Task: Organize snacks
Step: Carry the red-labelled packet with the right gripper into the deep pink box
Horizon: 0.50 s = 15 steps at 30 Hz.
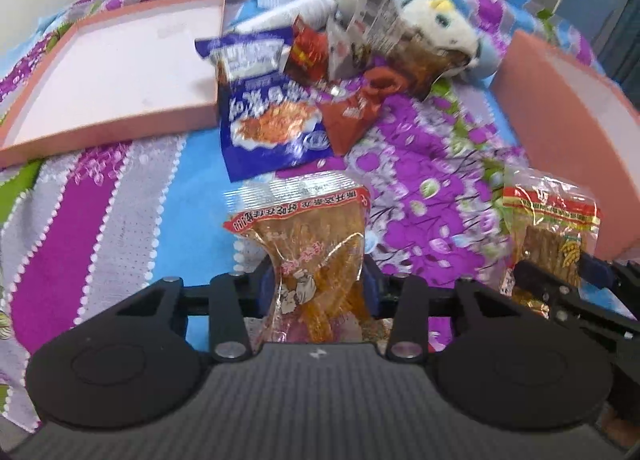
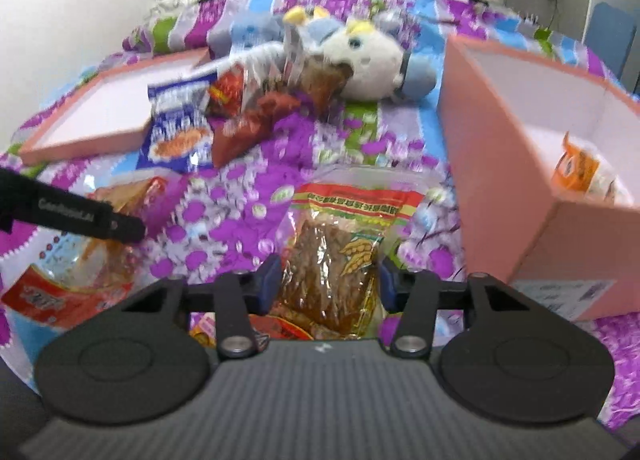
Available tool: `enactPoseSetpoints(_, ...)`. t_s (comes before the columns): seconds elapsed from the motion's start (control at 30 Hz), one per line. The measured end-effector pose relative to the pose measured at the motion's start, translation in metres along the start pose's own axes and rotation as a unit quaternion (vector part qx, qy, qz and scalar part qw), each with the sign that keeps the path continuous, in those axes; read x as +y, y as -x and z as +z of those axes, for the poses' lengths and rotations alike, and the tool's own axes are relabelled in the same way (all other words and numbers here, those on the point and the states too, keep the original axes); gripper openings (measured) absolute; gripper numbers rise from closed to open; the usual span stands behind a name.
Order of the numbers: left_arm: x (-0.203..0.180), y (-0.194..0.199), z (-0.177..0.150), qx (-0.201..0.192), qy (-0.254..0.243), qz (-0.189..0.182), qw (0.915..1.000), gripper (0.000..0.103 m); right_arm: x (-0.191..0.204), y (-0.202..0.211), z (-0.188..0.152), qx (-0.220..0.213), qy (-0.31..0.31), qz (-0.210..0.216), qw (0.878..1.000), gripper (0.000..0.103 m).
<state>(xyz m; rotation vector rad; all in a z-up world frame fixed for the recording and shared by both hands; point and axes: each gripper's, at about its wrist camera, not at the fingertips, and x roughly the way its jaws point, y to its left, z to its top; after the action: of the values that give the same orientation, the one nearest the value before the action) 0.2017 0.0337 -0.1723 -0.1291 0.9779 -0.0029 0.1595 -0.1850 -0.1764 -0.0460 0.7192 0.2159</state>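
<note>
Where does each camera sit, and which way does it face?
Left wrist view: on the left hand-held gripper, facing down over the bedspread; its jaws pinch a clear snack bag.
Right wrist view: on the right hand-held gripper, facing the same way; its jaws pinch a red-topped snack bag.
Shared: blue snack bag, plush toy, pink box.

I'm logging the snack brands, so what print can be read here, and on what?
"撕开这条龙 好吃在里边!!!": red band of the left gripper's clear snack bag.
White lettering on the left gripper's finger: blurred.
Right gripper's bag, blue packet, pink box's label: unreadable.
</note>
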Motion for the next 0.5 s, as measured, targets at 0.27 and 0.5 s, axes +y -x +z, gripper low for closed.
enactPoseSetpoints(0.27,-0.015,0.066,0.009,-0.046,-0.013,-0.035,0.9982,0.048,-0.006,0.055,0.027,-0.042,-0.031,0.009,0.999,0.051)
enactPoseSetpoints(0.5,-0.029,0.116,0.007,-0.080,-0.020,-0.059,0.9948,0.048,-0.016,0.101,0.042,-0.075,-0.049,0.000,0.996,0.050)
